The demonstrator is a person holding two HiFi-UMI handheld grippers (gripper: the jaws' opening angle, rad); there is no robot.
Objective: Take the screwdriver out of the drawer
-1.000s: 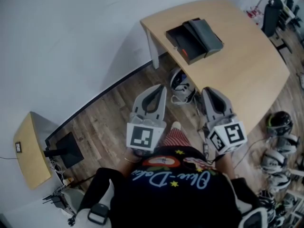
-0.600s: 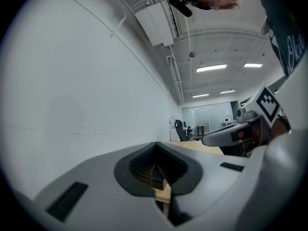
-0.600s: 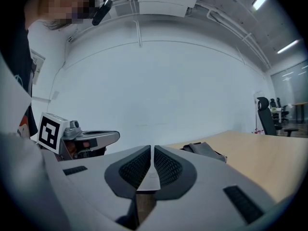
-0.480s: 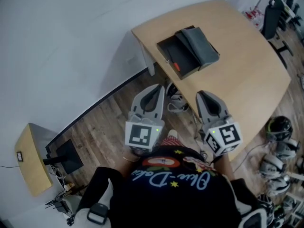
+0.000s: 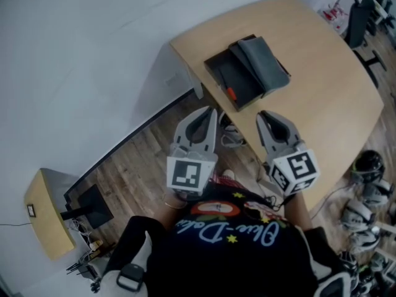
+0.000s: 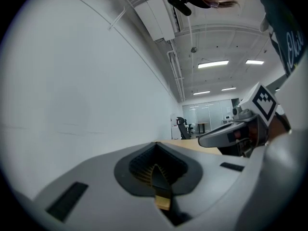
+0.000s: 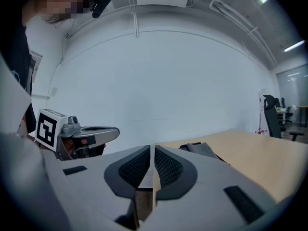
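White wall and wood-plank floor frame a light wooden table point(image 5: 322, 91) at the far right. On its near-left corner sits a shallow black open drawer point(image 5: 218, 73), pulled out from a flat grey box point(image 5: 263, 60). A small orange-red piece, probably the orange-handled screwdriver point(image 5: 231, 93), lies at the drawer's near end. Its dark shaft, and so its long axis, cannot be made out.

The 2 grey hand-held grippers point toward the table, side by side. The left gripper point(image 5: 209, 112) has its jaws pressed together on nothing, and the right gripper point(image 5: 264, 116) shows only a hairline slit, also empty.

The drawer lies just beyond both tips, in the gap between them. Neither gripper looks clearly nearer. Either must open before reaching forward and down.
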